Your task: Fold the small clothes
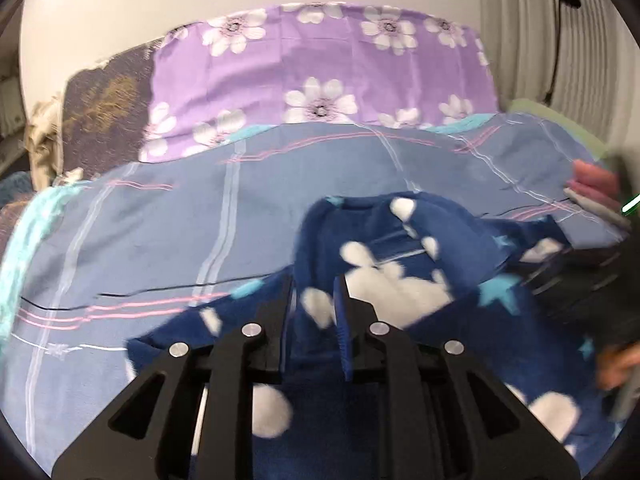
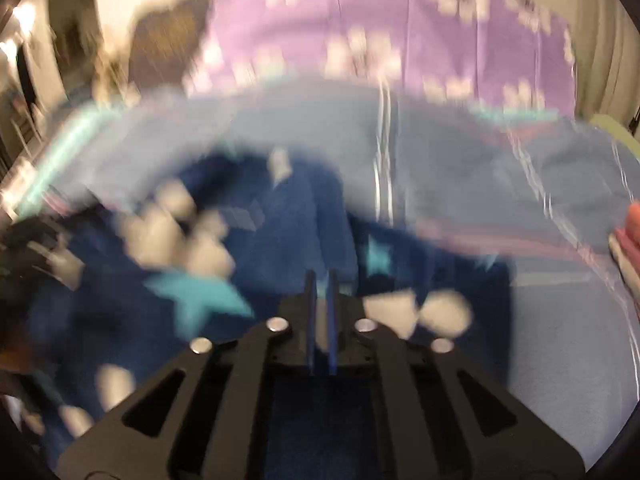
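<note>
A dark blue fleece garment with white clouds and teal stars lies rumpled on a blue-grey striped bedsheet. My left gripper is over the garment's near edge, its fingers a small gap apart with blue fleece between them. In the blurred right wrist view the same garment fills the lower left. My right gripper has its fingers nearly together over the fleece; the blur hides whether cloth is pinched. The right gripper's dark body shows at the right of the left wrist view.
A purple flowered pillow leans against the wall behind the sheet. A dark patterned cushion stands to its left. Folded pink and grey clothes are stacked at the right edge of the bed. A teal blanket edge runs along the left.
</note>
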